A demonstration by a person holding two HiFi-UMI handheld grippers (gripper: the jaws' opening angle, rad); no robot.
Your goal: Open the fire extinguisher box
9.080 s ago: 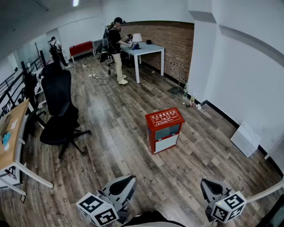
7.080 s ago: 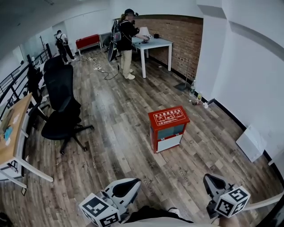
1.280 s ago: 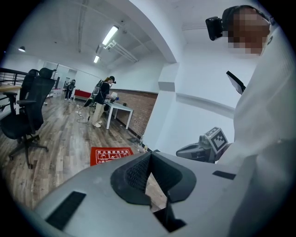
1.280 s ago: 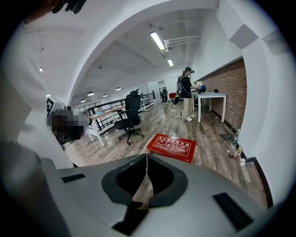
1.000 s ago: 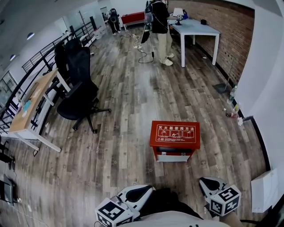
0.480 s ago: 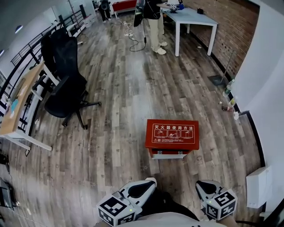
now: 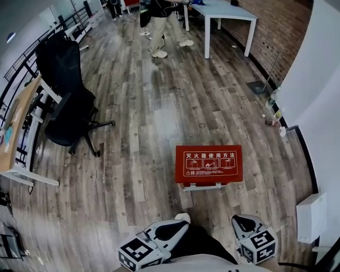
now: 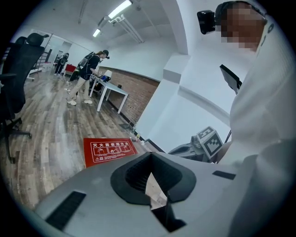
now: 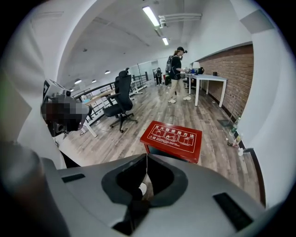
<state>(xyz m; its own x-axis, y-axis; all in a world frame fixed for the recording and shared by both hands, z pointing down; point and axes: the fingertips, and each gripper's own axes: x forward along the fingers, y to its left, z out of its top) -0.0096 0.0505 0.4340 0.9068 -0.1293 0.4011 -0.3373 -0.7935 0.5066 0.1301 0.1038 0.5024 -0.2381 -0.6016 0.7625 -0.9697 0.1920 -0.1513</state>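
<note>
The red fire extinguisher box (image 7: 208, 163) stands on the wooden floor just ahead of me, its lid with white instruction print down flat. It also shows in the left gripper view as the box (image 8: 108, 150) and in the right gripper view as the box (image 9: 172, 138). My left gripper (image 7: 179, 224) is held low at the bottom of the head view, short of the box, its jaws meeting at the tip (image 8: 149, 154). My right gripper (image 7: 239, 219) hangs near the box's right front corner, also shut and empty, jaws together (image 9: 147, 155). Neither touches the box.
A black office chair (image 7: 66, 101) and a wooden desk (image 7: 16, 133) stand at the left. A white table (image 7: 226, 10) with a person (image 7: 159, 26) beside it is at the far end. Bottles (image 7: 272, 109) and a white panel (image 7: 311, 217) sit along the right wall.
The view has closed in on the box, which now lies nearer and almost straight below. Both grippers stay low and shut.
</note>
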